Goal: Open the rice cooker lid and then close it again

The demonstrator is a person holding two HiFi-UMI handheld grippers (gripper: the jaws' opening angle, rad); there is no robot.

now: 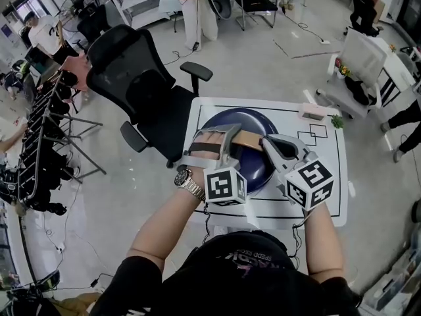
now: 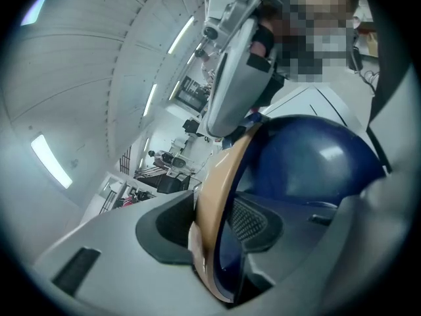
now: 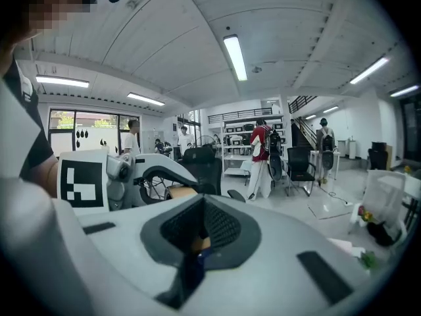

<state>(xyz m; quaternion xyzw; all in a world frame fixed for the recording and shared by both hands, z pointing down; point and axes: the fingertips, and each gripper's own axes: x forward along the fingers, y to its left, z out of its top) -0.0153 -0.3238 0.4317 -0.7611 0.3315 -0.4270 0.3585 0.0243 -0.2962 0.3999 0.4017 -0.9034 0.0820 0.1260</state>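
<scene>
Broadly, the white surface (image 1: 329,176), marked with black outlines, takes up the middle of the head view, and a black office chair (image 1: 131,78) stands just beside its far left corner. Centred on the surface sits the dark blue rice cooker (image 1: 243,120), a rounded dome. Over the dome reaches the left gripper (image 2: 217,236), its jaws closed on the tan handle (image 1: 247,139) that arches across the top. Beside it the right gripper (image 3: 197,242) has its jaws pressed together, their tips at the handle's right end
</scene>
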